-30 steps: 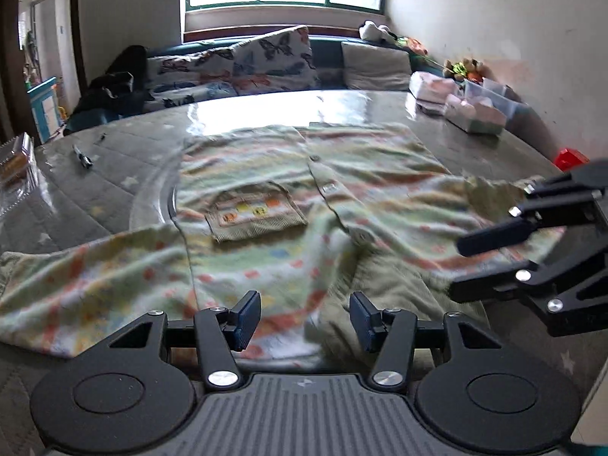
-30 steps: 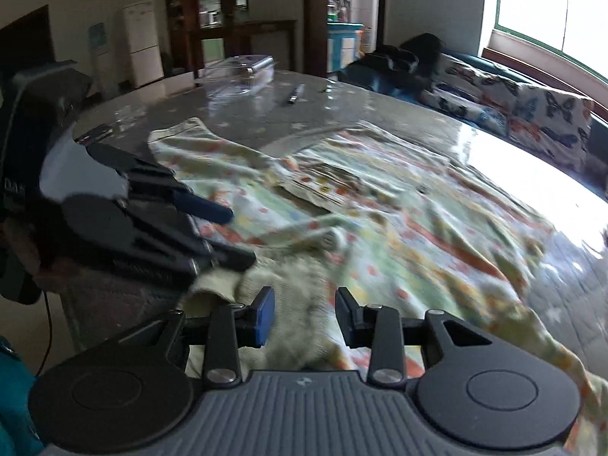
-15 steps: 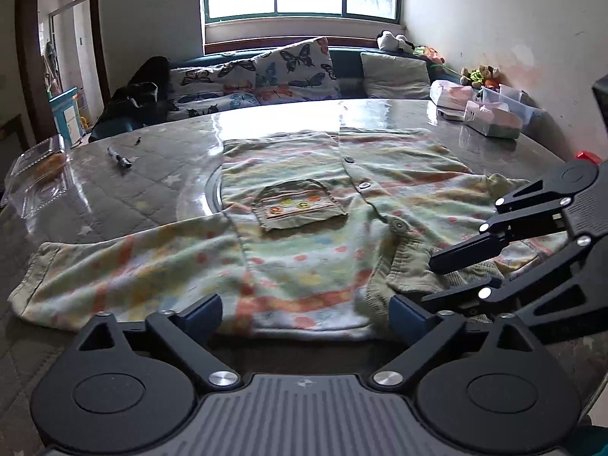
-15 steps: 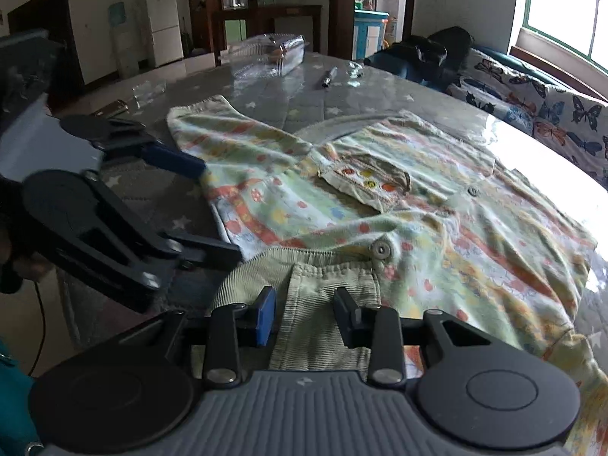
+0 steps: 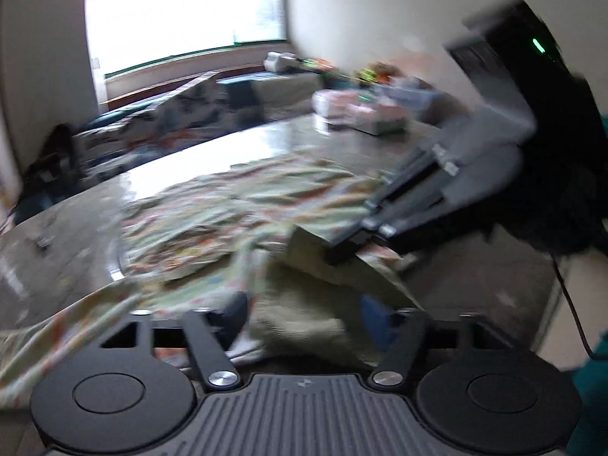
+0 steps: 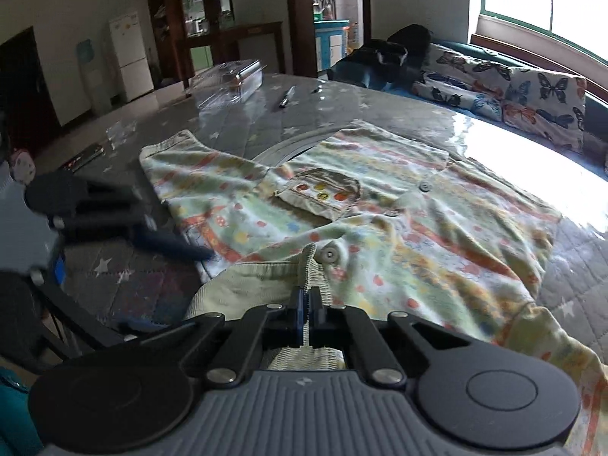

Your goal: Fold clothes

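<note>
A child's pastel patterned shirt (image 6: 380, 205) with a chest pocket (image 6: 323, 192) and a corduroy collar (image 6: 258, 285) lies spread, front up, on the grey table (image 6: 243, 129). My right gripper (image 6: 307, 306) is shut on the collar's near edge. In the blurred left wrist view, the shirt (image 5: 235, 209) lies ahead and my left gripper (image 5: 304, 313) is open, its fingers on either side of bunched collar fabric. The right gripper (image 5: 349, 243) shows there pinching the collar. The left gripper (image 6: 171, 245) shows in the right wrist view, beside the shirt's sleeve side.
A clear plastic box (image 6: 231, 79) and a pen (image 6: 285, 95) lie on the far part of the table. A sofa with butterfly cushions (image 6: 509, 87) runs under the window. Boxes and toys (image 5: 364, 110) sit at the table's far right edge.
My right gripper has shut on the collar, which was between its open fingers. My left gripper has swung fast toward the collar, with fabric now between its open fingers.
</note>
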`<state>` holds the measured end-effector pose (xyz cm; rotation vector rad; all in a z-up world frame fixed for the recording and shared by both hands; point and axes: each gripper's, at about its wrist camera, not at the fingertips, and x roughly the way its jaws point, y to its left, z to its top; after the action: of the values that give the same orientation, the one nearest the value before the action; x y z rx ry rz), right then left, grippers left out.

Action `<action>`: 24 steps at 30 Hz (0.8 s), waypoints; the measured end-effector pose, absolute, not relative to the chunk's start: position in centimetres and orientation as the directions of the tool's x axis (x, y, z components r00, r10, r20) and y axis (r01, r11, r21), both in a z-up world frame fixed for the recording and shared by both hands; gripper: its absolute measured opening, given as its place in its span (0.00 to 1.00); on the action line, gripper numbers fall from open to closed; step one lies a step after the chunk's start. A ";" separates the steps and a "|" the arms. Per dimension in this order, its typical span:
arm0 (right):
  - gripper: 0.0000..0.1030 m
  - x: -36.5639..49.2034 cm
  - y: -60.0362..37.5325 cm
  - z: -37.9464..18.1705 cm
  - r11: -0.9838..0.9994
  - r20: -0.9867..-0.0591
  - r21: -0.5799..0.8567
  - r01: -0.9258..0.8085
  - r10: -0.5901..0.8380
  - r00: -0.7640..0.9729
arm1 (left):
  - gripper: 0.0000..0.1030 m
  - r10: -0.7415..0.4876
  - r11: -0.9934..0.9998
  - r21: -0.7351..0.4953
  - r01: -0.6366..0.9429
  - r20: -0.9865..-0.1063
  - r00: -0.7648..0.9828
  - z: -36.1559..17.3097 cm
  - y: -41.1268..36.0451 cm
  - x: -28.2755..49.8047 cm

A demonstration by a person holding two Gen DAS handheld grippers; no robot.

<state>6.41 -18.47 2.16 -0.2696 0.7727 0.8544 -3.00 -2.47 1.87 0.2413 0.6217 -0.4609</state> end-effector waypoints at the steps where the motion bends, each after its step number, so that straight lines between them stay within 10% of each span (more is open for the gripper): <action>1: 0.02 6.5 -18.7 2.2 0.647 -0.705 0.087 -0.758 0.577 0.412 | 0.47 -0.345 0.862 0.090 0.499 -0.617 0.707 1.7 -2.9 -2.8; 12: 0.02 6.8 -19.6 2.3 0.660 -0.687 0.115 -0.742 0.593 0.421 | 0.08 -0.341 0.846 0.079 0.527 -0.679 0.650 0.1 -2.6 -1.3; 17: 0.02 7.0 -20.4 2.6 0.673 -0.674 0.140 -0.726 0.602 0.428 | 0.06 -0.505 0.848 -0.187 0.497 -0.572 0.647 2.4 0.3 -1.2; 24: 0.01 6.1 -20.1 3.8 0.645 -0.659 0.137 -0.752 0.626 0.417 | 0.07 -0.499 0.828 -0.161 0.537 -0.650 0.574 -0.7 -0.8 -0.9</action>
<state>6.09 -20.08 3.77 -0.1901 0.7399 0.8710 -0.91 -0.83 -0.70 0.0560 0.7433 -0.6076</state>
